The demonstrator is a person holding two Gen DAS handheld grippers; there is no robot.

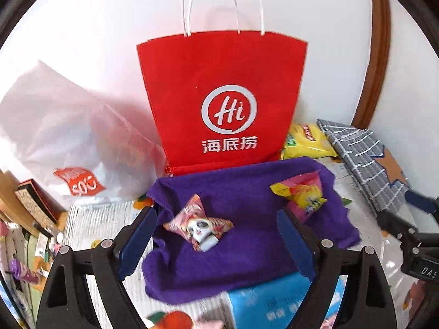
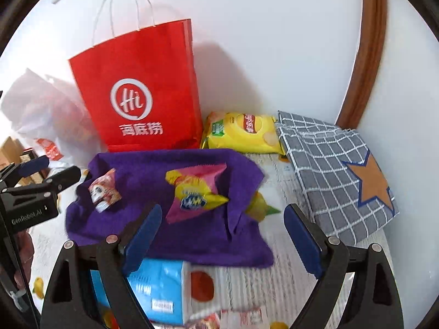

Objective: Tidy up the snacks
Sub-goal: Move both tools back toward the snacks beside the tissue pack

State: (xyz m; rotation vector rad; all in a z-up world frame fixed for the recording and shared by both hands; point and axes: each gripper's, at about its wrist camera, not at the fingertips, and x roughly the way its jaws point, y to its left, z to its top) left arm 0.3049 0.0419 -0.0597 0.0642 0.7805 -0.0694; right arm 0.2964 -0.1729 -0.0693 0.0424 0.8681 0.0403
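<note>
In the right wrist view, the red paper bag (image 2: 137, 90) stands upright against the wall at upper left of the frame, closing off that side. Just beside it, the yellow chip bag (image 2: 241, 133) and the grey checked pouch (image 2: 337, 172) fill the back and the right edge. The purple cloth (image 2: 192, 235) spreads across the middle with two small snack packets (image 2: 192, 192) lying on it, well apart, with bare cloth between them. A blue box (image 2: 156, 285) blocks the lower centre. In the left wrist view, a white plastic bag (image 1: 55, 137) bulks at left; bare patterned tabletop (image 1: 104, 219) shows below it.
</note>
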